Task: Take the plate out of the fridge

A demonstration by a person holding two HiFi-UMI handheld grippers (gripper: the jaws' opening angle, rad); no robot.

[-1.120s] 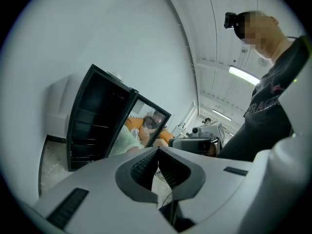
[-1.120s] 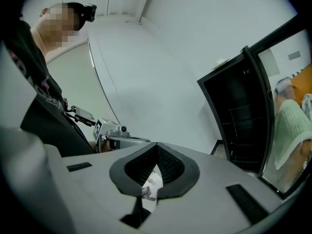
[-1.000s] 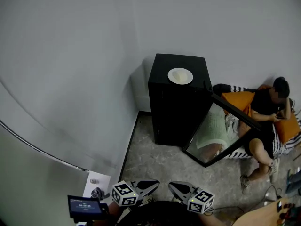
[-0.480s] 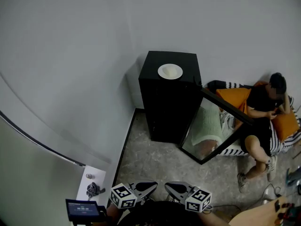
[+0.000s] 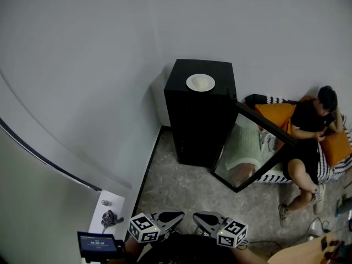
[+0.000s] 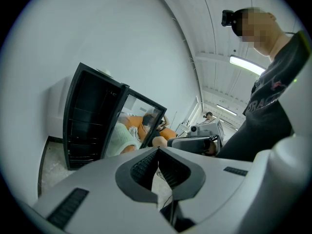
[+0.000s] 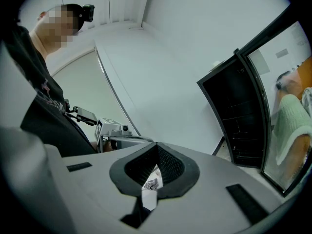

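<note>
Against the pale grey wall (image 5: 99, 65), a black fridge (image 5: 201, 114) stands on the speckled stone floor (image 5: 187, 188), its glass door (image 5: 258, 147) swung wide open to the right. Beyond that door a person (image 5: 311, 131) sits slumped on a striped sofa among orange cushions (image 5: 278, 114). On the flat top of the fridge, near its middle, rests the white plate (image 5: 200, 82), sitting upright and level, outside the cabinet and well apart from both tools.

Down at the near edge of the head view the two grippers are side by side, both aimed towards the fridge and far short of it. The left gripper (image 5: 183, 214) has its jaws brought together, the ribbed pads meeting at the tips, as its own view shows (image 6: 157, 152). The right gripper (image 5: 196, 216) is likewise fully closed, pad against pad (image 7: 157, 148). Neither one touches the plate, the door or the fridge. A small lit screen (image 5: 99, 241) sits just left of the left gripper.
</note>
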